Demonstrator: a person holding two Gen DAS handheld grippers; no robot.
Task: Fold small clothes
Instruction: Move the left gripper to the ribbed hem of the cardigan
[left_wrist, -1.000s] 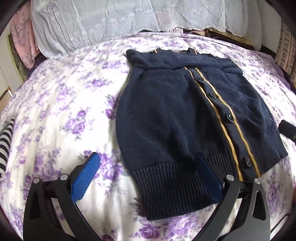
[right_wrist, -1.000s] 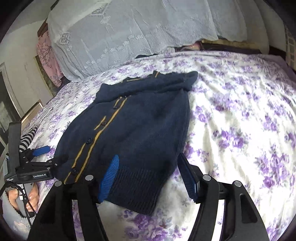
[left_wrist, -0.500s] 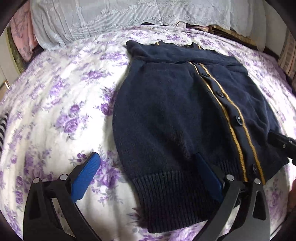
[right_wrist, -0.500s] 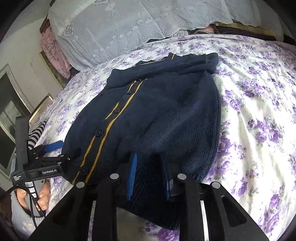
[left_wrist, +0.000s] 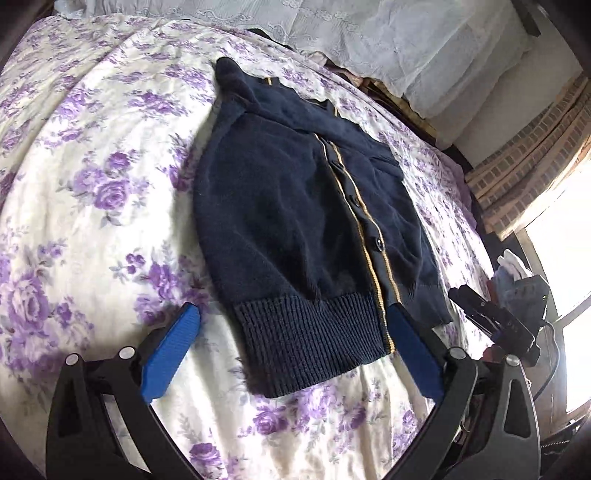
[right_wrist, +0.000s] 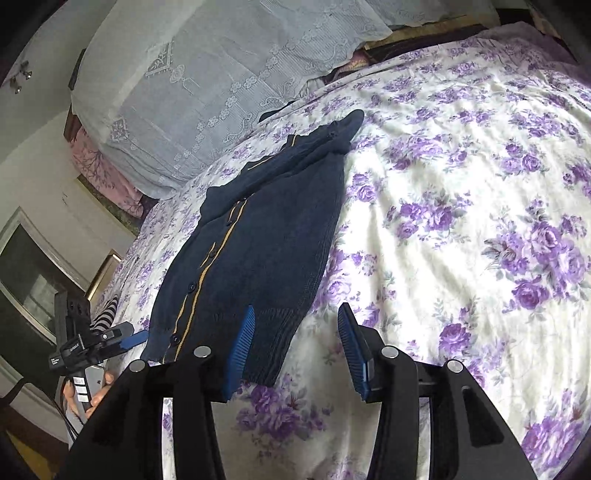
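Note:
A small navy knit cardigan (left_wrist: 295, 206) with a yellow button placket lies flat on the floral bed, sleeves folded across its top. My left gripper (left_wrist: 291, 350) is open, its blue pads either side of the ribbed hem (left_wrist: 310, 339), holding nothing. In the right wrist view the cardigan (right_wrist: 258, 236) lies ahead and left. My right gripper (right_wrist: 295, 343) is open over the hem's right corner, its left pad above the knit, its right pad over the sheet. The other gripper shows in each view, the right one (left_wrist: 495, 321) and the left one (right_wrist: 92, 343).
The bed has a white sheet with purple flowers (right_wrist: 461, 221). Lace-covered pillows (right_wrist: 221, 74) are stacked at the head. A striped cloth (right_wrist: 105, 314) lies at the bed's left edge. A window and brick wall (left_wrist: 535, 166) are on the right.
My right gripper was shut on the hem half a second ago and has opened, letting it go. Both grippers have drawn back and swung outward; the cardigan lies a little straighter.

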